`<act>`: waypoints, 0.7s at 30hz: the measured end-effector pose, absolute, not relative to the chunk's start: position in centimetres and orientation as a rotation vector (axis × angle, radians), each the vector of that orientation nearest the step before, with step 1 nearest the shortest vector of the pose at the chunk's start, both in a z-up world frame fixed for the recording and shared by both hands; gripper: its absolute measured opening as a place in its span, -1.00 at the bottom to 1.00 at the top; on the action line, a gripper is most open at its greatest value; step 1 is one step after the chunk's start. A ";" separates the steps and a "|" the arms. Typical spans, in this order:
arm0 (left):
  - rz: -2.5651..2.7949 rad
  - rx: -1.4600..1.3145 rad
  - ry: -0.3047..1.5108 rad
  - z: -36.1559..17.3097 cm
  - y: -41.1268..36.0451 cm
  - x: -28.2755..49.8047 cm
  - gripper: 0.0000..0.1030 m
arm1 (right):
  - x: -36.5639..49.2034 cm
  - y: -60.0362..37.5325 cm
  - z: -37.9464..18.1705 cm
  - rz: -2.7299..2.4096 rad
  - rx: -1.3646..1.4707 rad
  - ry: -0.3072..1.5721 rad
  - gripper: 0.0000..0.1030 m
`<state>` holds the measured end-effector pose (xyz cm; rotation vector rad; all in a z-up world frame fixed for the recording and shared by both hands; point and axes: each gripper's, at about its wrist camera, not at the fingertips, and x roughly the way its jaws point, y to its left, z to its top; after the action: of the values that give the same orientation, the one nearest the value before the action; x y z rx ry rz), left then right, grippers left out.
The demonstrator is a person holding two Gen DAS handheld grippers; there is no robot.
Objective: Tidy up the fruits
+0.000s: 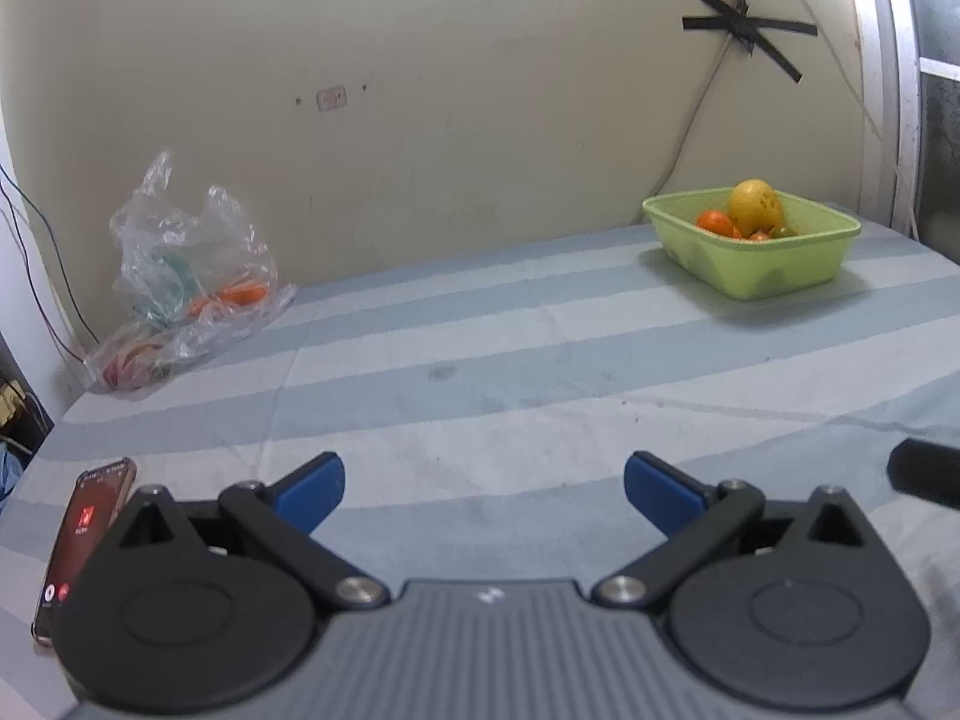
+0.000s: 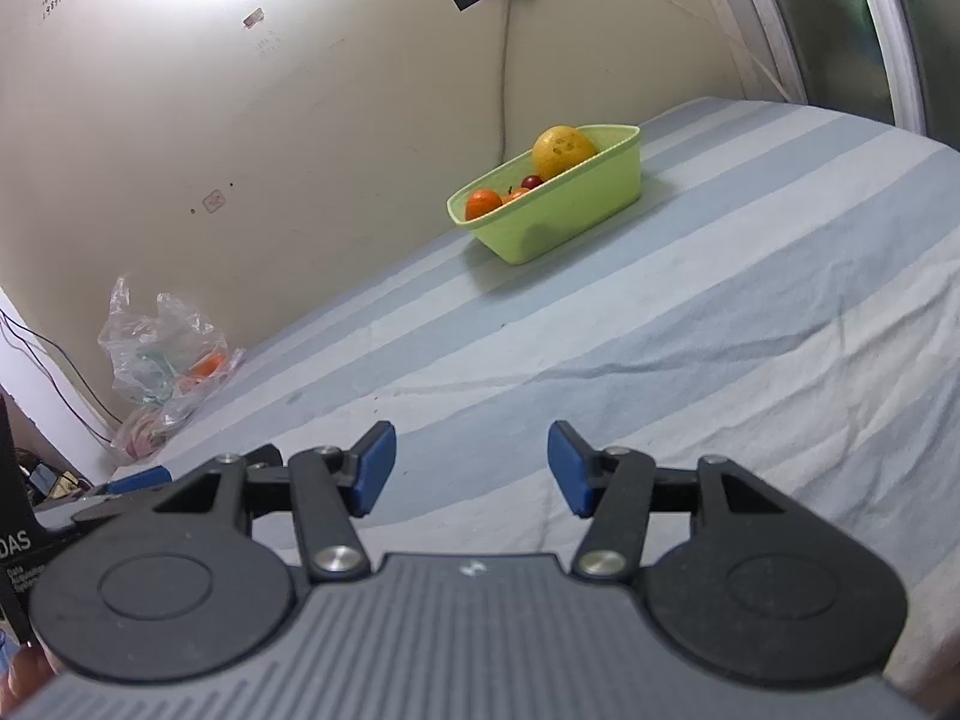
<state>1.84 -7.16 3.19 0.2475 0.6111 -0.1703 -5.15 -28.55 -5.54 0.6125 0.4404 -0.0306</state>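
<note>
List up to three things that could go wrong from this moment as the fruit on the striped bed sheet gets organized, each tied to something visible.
1. The yellow fruit sits piled high above the green basket rim; adding more could roll it out.
2. The plastic bag is crumpled around its orange fruit; a hand-held gripper may pinch film rather than fruit.
3. A phone lies right beside the left hand-held gripper, so it could get knocked.

Two low wrist views, angled slightly down across a striped bed; shared: far green basket and wall.
</note>
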 end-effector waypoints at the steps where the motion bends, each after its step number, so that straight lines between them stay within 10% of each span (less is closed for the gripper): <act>1: -0.169 0.247 0.618 3.1 -7.2 2.0 1.00 | -5.2 -28.6 -5.5 -0.034 0.611 0.438 0.14; 21: -0.116 0.223 0.723 1.4 -6.9 3.6 1.00 | -4.4 -28.4 -5.9 -0.054 0.580 0.436 0.25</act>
<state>3.59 -6.89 1.38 0.2228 0.7232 -0.1160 -4.41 -28.37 -5.86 0.5803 0.4357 -0.0538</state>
